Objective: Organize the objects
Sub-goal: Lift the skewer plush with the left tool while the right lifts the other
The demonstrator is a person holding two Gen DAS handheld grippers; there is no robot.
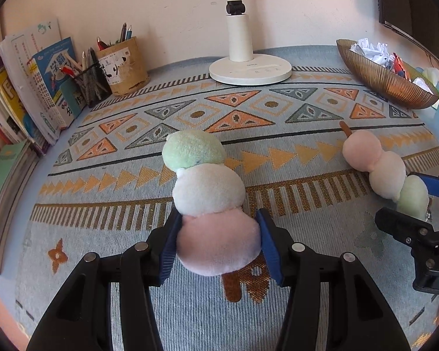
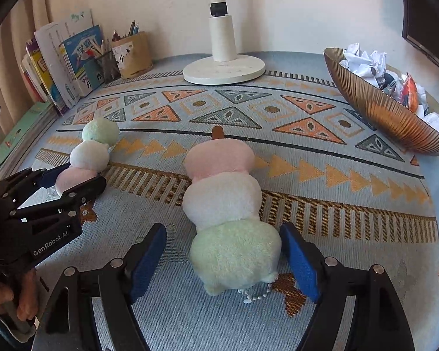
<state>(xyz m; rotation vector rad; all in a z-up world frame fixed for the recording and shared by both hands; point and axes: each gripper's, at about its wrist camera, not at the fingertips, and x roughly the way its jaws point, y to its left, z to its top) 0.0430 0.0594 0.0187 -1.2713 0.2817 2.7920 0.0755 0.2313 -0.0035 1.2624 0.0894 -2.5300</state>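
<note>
Two plush dango skewers lie on the patterned cloth. The left plush skewer (image 1: 207,187), green ball farthest and pink nearest, sits between the blue pads of my left gripper (image 1: 218,244), which press its pink ball; it also shows in the right wrist view (image 2: 87,158). The right plush skewer (image 2: 225,204), pink ball farthest and green nearest, lies between the fingers of my right gripper (image 2: 224,257); the right pad touches the green ball, the left pad stands apart. In the left wrist view this skewer (image 1: 380,169) and the right gripper (image 1: 415,204) sit at the right.
A white lamp base (image 1: 250,70) stands at the back centre. A ribbed amber bowl (image 2: 380,111) with crumpled paper is at the right. A pen cup (image 1: 123,64), a mesh pen holder (image 1: 92,83) and leaning books (image 1: 35,84) stand at the back left.
</note>
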